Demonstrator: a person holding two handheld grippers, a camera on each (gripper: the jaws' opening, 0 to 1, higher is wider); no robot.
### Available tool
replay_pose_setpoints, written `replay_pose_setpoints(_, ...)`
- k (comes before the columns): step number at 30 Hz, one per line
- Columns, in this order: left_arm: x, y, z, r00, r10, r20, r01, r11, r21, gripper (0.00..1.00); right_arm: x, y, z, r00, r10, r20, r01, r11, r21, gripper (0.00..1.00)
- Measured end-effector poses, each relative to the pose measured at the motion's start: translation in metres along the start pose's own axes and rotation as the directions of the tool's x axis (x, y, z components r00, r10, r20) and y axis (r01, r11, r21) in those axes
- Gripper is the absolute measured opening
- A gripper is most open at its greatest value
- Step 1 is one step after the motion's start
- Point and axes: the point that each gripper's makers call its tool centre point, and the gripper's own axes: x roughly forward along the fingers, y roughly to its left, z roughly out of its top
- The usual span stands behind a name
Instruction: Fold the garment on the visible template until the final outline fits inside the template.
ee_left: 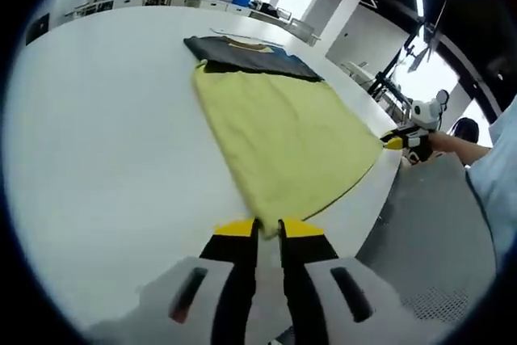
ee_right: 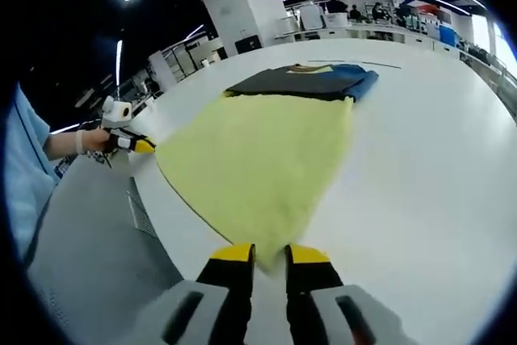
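Note:
A yellow garment point(ee_left: 283, 135) with a dark grey and blue far end point(ee_left: 252, 57) lies spread on the white table point(ee_left: 113, 143). In the left gripper view, my left gripper point(ee_left: 267, 228) is shut on the garment's near hem corner. At the right, my right gripper point(ee_left: 401, 140) pinches the other hem corner by the table edge. In the right gripper view, the right gripper point(ee_right: 271, 254) is shut on a corner of the yellow garment point(ee_right: 258, 151), and the left gripper point(ee_right: 133, 143) holds the corner at the left. A thin dark line point(ee_right: 355, 62) marks the table beyond the garment.
The table edge point(ee_right: 149, 204) runs along the hem, with grey floor point(ee_right: 89, 232) below it. A person's light blue sleeve point(ee_right: 20, 175) and hand are at the left. Desks, shelves and a white pillar point(ee_right: 242, 6) stand beyond the table.

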Motion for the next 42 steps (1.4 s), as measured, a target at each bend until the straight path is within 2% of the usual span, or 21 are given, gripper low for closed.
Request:
replay_pose_setpoints(3,0.000,0.000,-0.001,1.000,0.004,0.000,-0.004,0.999,-0.040,0.01,0.000,-0.002,0.001,1.000,-0.004,0.006,0.004,1.000,0.023,0.00)
replay_pose_setpoints(4,0.000,0.001,-0.001,1.000,0.011,-0.005,-0.011,0.998,-0.058,0.00,-0.001,-0.001,0.001,1.000,0.001,0.007,-0.001,1.000,0.031,0.00)
replay_pose_setpoints(7,-0.004,-0.006,0.004,1.000,-0.004,0.007,0.005,1.000,-0.030,0.00,-0.006,0.001,0.006,1.000,0.024,0.017,-0.025,0.998,0.063,0.00)
replay_pose_setpoints(10,-0.010,-0.008,0.011,1.000,-0.006,0.022,0.006,0.999,-0.039,0.00,-0.015,0.008,0.015,0.997,0.064,0.043,-0.068,0.994,0.085,0.00)
replay_pose_setpoints(15,-0.024,-0.025,0.028,0.995,-0.047,0.085,0.056,0.992,-0.116,0.00,-0.028,0.011,0.021,0.996,0.075,0.054,-0.080,0.992,0.098,0.00)
replay_pose_setpoints(17,-0.030,-0.031,0.027,0.994,-0.064,0.091,0.079,0.983,-0.164,0.00,-0.035,0.016,0.021,0.994,0.097,0.047,-0.102,0.989,0.105,0.00)
replay_pose_setpoints(19,-0.037,-0.034,0.028,0.993,-0.061,0.105,0.080,0.980,-0.180,0.00,-0.043,0.019,0.022,0.994,0.101,0.051,-0.105,0.990,0.098,0.00)
replay_pose_setpoints(23,-0.050,-0.051,0.027,0.986,-0.102,0.133,0.127,0.972,-0.198,0.00,-0.059,0.024,0.017,0.994,0.100,0.038,-0.104,0.990,0.096,0.00)
replay_pose_setpoints(30,-0.065,-0.066,0.019,0.982,-0.110,0.153,0.141,0.968,-0.206,0.00,-0.084,0.035,-0.002,0.995,0.100,0.018,-0.101,0.986,0.130,0.00)
replay_pose_setpoints(33,-0.067,-0.069,0.017,0.977,-0.129,0.168,0.163,0.964,-0.209,0.00,-0.086,0.037,-0.007,0.994,0.107,0.032,-0.111,0.977,0.182,0.00)
replay_pose_setpoints(34,-0.066,-0.067,0.015,0.982,-0.111,0.154,0.144,0.964,-0.223,0.00,-0.084,0.035,-0.010,0.995,0.100,0.031,-0.104,0.978,0.181,0.00)
replay_pose_setpoints(36,-0.064,-0.067,0.015,0.980,-0.120,0.157,0.150,0.969,-0.198,0.00,-0.080,0.034,-0.014,0.995,0.093,0.020,-0.095,0.977,0.189,0.00)
replay_pose_setpoints(42,-0.062,-0.062,0.015,0.981,-0.115,0.154,0.147,0.964,-0.222,0.00,-0.068,0.044,-0.011,0.993,0.116,0.007,-0.115,0.977,0.178,0.00)
